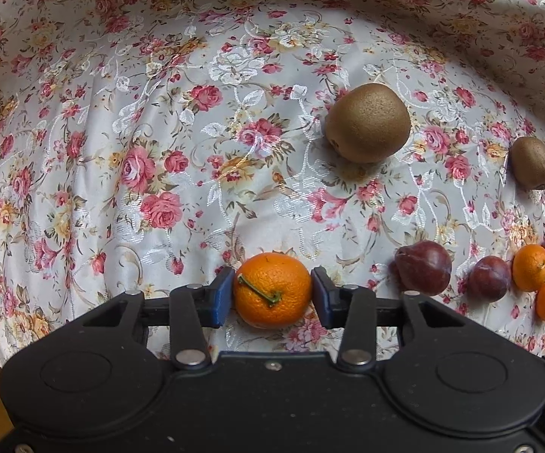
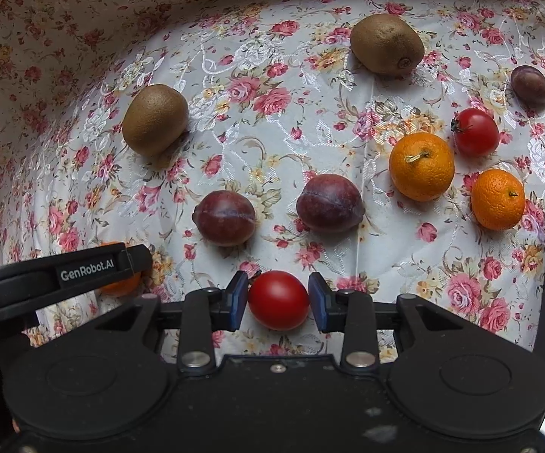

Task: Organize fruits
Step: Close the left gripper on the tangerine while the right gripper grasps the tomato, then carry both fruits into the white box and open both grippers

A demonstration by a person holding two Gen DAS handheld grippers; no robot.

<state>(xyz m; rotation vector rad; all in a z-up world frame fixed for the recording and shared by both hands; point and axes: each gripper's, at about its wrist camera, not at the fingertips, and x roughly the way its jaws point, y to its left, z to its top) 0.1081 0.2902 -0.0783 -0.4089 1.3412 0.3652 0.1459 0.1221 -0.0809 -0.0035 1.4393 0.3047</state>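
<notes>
Plums, kiwis beyond gripped tomato.

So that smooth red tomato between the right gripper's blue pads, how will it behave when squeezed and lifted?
The smooth red tomato looks glossy, so it may slip against the blue pads. Being round, it would probably roll on the floral cloth if released. Its thin skin likely bruises under a hard squeeze.

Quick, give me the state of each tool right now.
Left tool: closed on the mandarin, pads touching both sides.
Right tool: around the tomato; whether it grips it cannot be told.
</notes>
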